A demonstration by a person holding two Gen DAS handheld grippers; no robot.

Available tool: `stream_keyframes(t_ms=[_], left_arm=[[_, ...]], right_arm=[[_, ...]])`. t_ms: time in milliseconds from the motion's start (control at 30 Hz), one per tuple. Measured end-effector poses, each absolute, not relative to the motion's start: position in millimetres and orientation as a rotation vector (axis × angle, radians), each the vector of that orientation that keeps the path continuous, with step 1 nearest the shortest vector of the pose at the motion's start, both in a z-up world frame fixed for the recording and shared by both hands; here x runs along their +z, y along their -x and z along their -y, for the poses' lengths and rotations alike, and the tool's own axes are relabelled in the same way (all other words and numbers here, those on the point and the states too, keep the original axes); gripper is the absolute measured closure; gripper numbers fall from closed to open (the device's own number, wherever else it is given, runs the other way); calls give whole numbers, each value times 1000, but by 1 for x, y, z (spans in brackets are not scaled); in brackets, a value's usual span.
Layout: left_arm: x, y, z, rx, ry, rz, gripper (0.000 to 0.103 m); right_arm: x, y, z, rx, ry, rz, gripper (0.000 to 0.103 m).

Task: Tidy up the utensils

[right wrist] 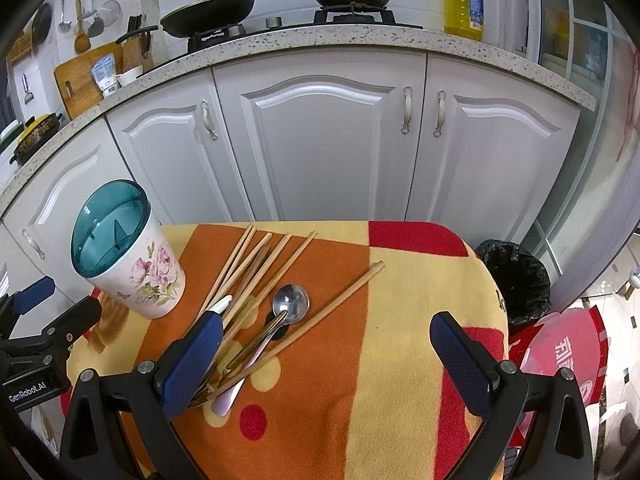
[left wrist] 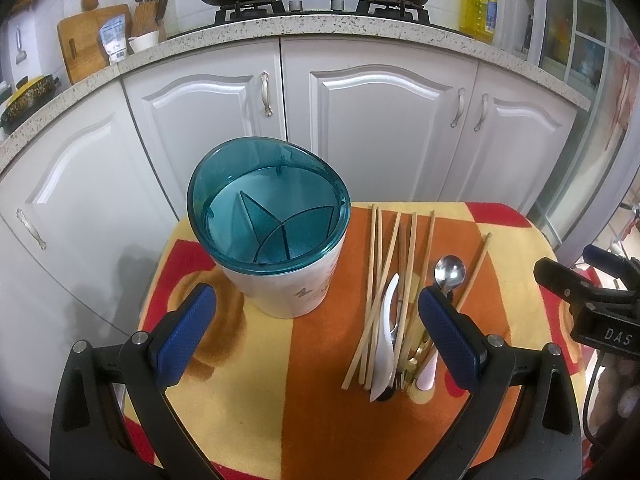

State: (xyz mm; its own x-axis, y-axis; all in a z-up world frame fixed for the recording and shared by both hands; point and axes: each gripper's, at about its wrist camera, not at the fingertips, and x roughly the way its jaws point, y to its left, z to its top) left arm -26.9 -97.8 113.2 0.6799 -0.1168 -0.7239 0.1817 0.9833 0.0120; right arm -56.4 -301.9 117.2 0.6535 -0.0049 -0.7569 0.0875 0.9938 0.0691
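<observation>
Both jaws apart, empty. Could snag several tangled chopsticks (right wrist: pixel 256 272) with the spoon (right wrist: pixel 290 304), or knock over the holder (left wrist: pixel 276 232) nearby on the desk (right wrist: pixel 420 300).

Left gripper (left wrist: pixel 316 328), right gripper (right wrist: pixel 332 356): fingers spread wide, empty.

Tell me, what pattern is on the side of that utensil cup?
Pink roses with green leaves on the white utensil cup, seen best from the right wrist view.
</observation>
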Motion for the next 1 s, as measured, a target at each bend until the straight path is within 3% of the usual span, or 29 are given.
stream_keyframes(t_ms=[600,700,1000], left_arm=[[85,20,93,-222,-53,-894,1],[70,18,95,-257,-41,-931,3],[46,9,113,-345,-23,-986,24]], right_arm=[[99,51,308,-20,-119,-893,0],[86,46,309,12,-131,-922,11],[56,25,313,107,-211,-987,41]])
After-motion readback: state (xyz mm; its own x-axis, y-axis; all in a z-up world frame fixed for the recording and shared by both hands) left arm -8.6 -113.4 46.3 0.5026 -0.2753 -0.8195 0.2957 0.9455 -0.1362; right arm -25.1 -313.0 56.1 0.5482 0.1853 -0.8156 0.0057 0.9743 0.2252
